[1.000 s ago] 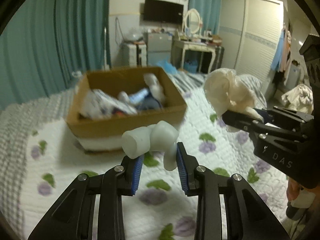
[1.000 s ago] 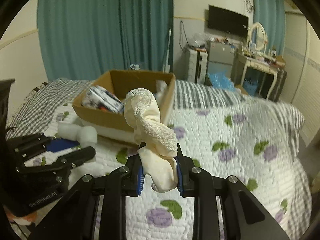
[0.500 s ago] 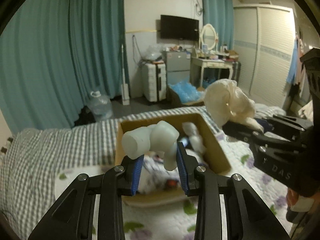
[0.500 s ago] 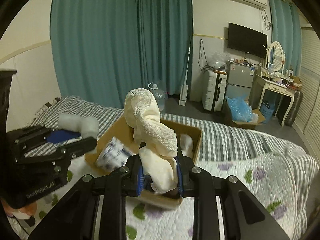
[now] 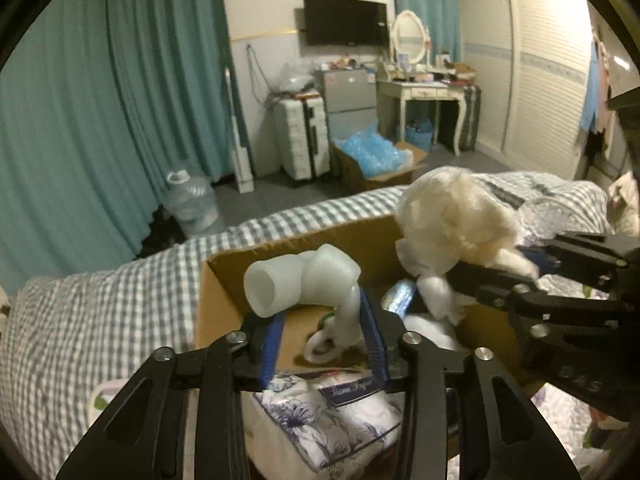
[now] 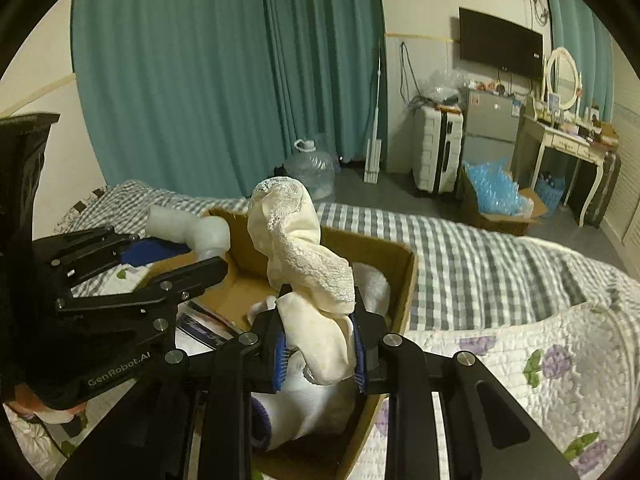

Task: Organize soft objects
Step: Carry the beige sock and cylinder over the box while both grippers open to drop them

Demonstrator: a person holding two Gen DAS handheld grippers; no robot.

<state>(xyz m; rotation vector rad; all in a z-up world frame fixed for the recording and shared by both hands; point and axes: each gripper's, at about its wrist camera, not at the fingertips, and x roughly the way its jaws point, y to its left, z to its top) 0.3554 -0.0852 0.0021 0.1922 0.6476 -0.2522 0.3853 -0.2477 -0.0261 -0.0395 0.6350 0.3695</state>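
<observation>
Left wrist view, from left to right. We see the checked bedcover (image 5: 100,312) to the left of the fingers, then our left gripper (image 5: 322,342) over the open cardboard box (image 5: 216,300). Its blue pads (image 5: 272,344) are spreading apart; the white bent tube piece (image 5: 300,284) stands between them, its thin leg against the right-hand pad and clear of the left-hand one, its thick open end above the left fingertip. Below the fingers, inside the box, lies a flower-printed packet (image 5: 328,412); beyond the fingertips a pale ring (image 5: 320,346) rests on the box floor. To the right of the fingers we see our right gripper (image 5: 516,268) entering from the side, with the cream lace cloth (image 5: 452,216) bunched above its fingers and over the box's right part.

Right wrist view, from left to right. The left gripper (image 6: 176,256) reaches in from the left, the tube piece (image 6: 188,230) at its fingertips over the box's left edge. At centre the right gripper (image 6: 320,346) has its pads pressed onto the lace cloth (image 6: 304,256), which rises upright above the fingertips. Directly below these fingers, in the box (image 6: 400,280), lies a white sock-like item (image 6: 316,412). To the right of the fingers spreads the quilt with purple flowers (image 6: 540,360)
</observation>
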